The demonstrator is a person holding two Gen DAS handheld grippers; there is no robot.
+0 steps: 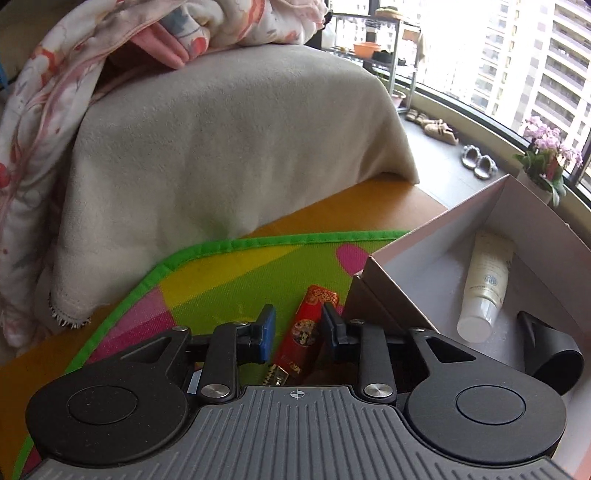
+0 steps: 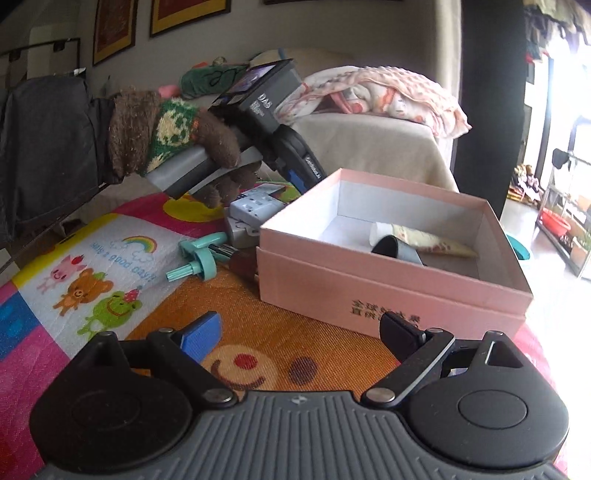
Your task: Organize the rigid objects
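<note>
Left gripper (image 1: 298, 325): ribbed grey body, 2 black round discs, black linkage arms with silver screws, blue pads on the fingers (image 1: 268, 325). Right gripper (image 2: 301, 334) has the same build (1 blue pad showing). Above the pink box (image 2: 369, 284), the left hand (image 2: 207, 155) wears a fuzzy brown glove with a green-and-cream knit band.

Daylight floods both views from the windows (image 1: 517, 55), which blow out to near white up and to the right of the left tool (image 1: 299, 328). In the right wrist view the glare sits at the far right edge by a bright doorway (image 2: 561, 110), while the wall (image 2: 55, 29) to the upper left stays dim. Shadows are soft; the pink box (image 2: 388, 291) darkens the mat just beside it. Fisheye distortion bends straight lines near the edges. Fine detail is slightly soft throughout.
</note>
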